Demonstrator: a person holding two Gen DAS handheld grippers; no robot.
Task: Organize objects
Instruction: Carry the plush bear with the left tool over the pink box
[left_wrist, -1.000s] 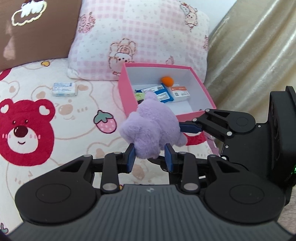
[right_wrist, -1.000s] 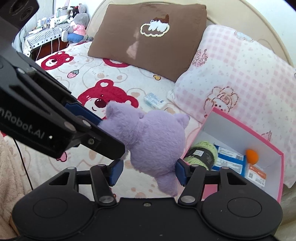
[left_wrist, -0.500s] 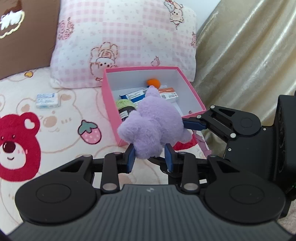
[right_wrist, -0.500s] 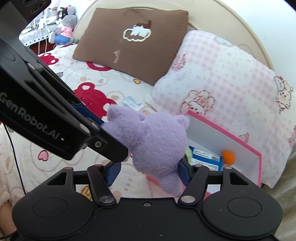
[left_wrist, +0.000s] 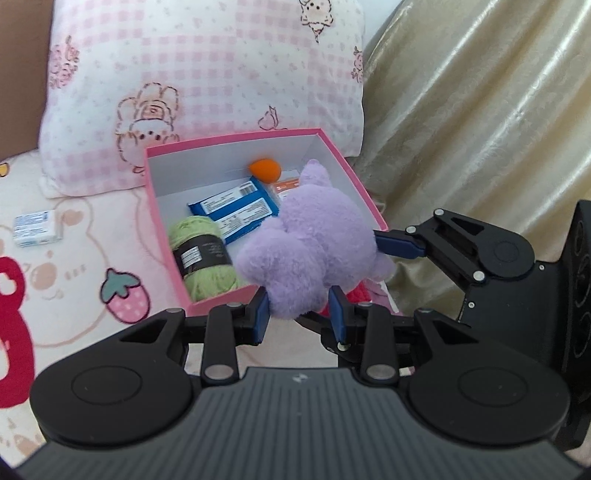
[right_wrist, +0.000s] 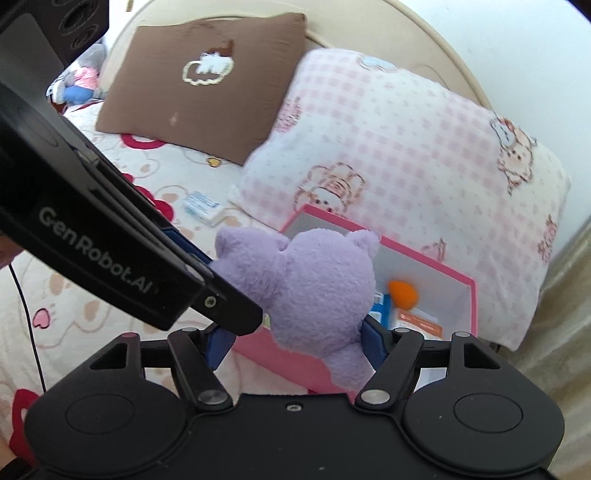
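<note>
A purple plush toy (left_wrist: 310, 251) is held by both grippers above the near right part of a pink box (left_wrist: 159, 206). My left gripper (left_wrist: 299, 314) is shut on the toy's lower part. My right gripper (right_wrist: 295, 339) is shut on the same toy (right_wrist: 317, 288) from the side; one of its blue fingertips (left_wrist: 399, 245) shows in the left wrist view. The box (right_wrist: 469, 295) holds a green yarn ball (left_wrist: 203, 254), blue packets (left_wrist: 236, 206), an orange ball (left_wrist: 264, 170) and an orange-white carton (left_wrist: 286, 184).
A small white-blue carton (left_wrist: 35, 227) lies on the bear-print bedspread (left_wrist: 74, 280) left of the box. A pink checked pillow (left_wrist: 192, 74) stands behind the box, a brown pillow (right_wrist: 207, 81) further left. A gold curtain (left_wrist: 480, 110) hangs to the right.
Both grippers have carried the plush toy to the right and forward, from over the bedspread to over the pink box. The box's contents now show more fully.
</note>
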